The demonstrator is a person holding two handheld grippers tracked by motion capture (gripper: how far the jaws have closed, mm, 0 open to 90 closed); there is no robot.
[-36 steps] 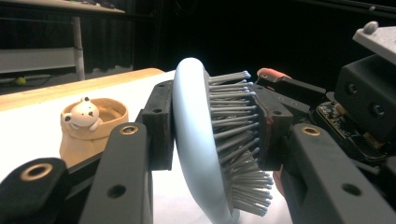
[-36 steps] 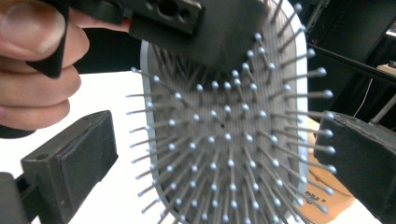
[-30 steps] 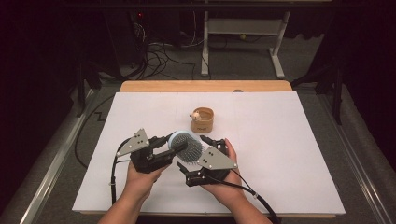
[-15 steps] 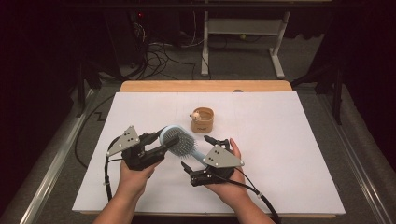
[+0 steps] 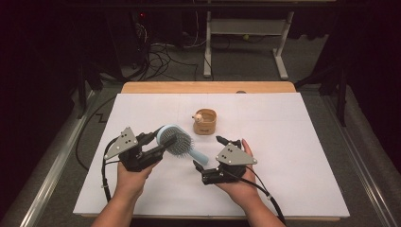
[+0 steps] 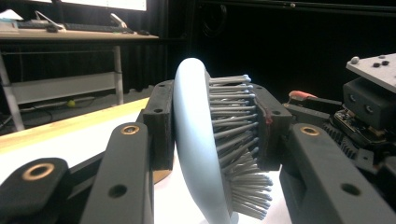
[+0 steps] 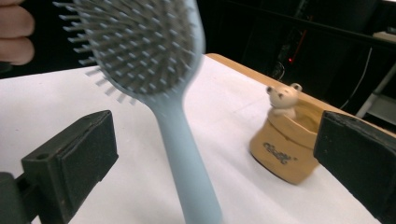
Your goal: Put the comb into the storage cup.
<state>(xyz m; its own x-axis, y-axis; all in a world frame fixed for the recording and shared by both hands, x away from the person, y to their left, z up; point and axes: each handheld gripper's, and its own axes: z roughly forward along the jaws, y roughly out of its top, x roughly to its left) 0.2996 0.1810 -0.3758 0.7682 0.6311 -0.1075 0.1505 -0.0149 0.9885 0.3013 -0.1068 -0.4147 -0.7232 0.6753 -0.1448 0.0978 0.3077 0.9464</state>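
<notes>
1. Tabletop (image 5: 293, 156) first, because a fall ends there: it is a wide white sheet, and I hold the hairbrush (image 5: 176, 141) above it, near its front left part. If the brush drops, it may bounce or roll out of my reach.

2. Hairbrush next. My left hand-held gripper (image 5: 158, 147) is clenched on the head of the brush, one pad on the smooth back and the other pad (image 6: 272, 123) on the bristle tips. I judge this grip as soft: the bristles bend, so the head can turn or slide out when something pushes the handle.

3. My right hand-held gripper (image 5: 208, 153) has its jaws wide apart, and the handle (image 7: 189, 158) stands between them with nothing touching it. If I close too early or not centred, one pad hits the handle first and levers the head out of the left grip.

4. Small bear cup (image 5: 204, 121) stands on the tabletop just behind the right hand-held gripper. A careless move forward with the handle could knock it over.
</notes>
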